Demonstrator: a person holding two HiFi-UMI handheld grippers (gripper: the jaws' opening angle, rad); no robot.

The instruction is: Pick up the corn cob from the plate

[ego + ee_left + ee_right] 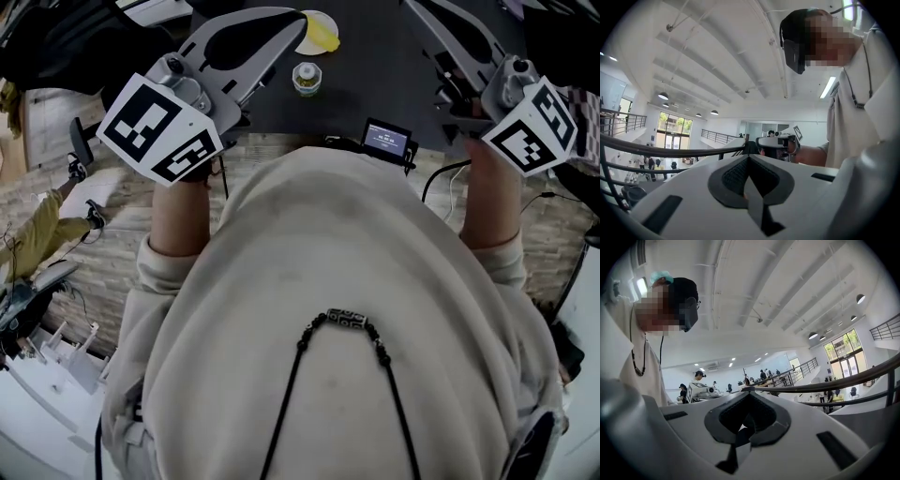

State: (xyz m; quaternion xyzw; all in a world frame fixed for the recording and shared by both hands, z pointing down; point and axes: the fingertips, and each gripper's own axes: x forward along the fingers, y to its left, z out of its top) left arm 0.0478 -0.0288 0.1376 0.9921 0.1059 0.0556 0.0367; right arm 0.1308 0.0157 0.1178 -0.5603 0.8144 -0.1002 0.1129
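corn cob: yellow, lying on a white plate at the far side of the dark table; touched by neither tool. the plate's left part is hidden behind the left gripper; nothing else can be made out on it.
small round pot: just nearer than the plate, standing apart from it; pale top, greenish side, contents too small to tell.
small device with a lit screen: at the near table edge, right of the pot.
left gripper: clenched, tips meeting, nothing between them; held above the table's left part, its tip beside the plate.
right gripper: clenched, nothing between its tips; held above the table's right part, well apart from the corn cob.
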